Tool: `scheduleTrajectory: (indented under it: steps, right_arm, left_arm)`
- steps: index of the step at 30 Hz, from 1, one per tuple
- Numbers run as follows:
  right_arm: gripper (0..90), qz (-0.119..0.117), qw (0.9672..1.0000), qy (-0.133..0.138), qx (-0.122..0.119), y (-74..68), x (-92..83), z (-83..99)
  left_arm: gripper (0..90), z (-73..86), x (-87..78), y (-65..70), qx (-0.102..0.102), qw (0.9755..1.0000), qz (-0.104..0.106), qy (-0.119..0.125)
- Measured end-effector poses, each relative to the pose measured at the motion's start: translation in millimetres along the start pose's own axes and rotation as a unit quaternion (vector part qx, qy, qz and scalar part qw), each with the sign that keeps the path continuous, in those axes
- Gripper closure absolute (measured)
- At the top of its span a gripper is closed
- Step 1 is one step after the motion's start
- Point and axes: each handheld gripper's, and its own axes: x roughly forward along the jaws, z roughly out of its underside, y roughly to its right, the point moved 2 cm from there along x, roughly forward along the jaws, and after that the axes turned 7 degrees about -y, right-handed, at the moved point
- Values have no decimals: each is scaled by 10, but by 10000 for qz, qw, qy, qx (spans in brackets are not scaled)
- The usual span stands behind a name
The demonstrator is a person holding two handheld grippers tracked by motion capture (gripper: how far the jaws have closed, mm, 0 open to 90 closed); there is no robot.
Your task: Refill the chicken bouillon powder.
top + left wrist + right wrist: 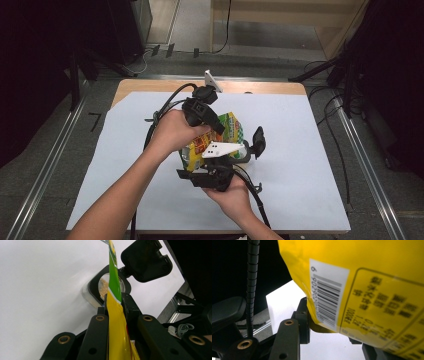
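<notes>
Glossy yellow-and-green foil pouch hangs above the white table sheet, pinched between both tools. At its left, the left gripper clamps flat on the pouch's thin edge. Beyond that edge sits a clear container with a rounded black rim, its grainy contents half hidden. The right gripper grips the pouch's barcode side, one jaw mostly covered.
</notes>
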Motion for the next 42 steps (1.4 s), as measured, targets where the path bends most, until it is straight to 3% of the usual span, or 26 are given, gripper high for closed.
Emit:
scheduleTrajectory:
  steps: [42]
  right_arm:
    - [625,55,10000,17,-21,11,6,-4]
  left_arm:
    - [849,-6,-1,1,15,10000,-24,29]
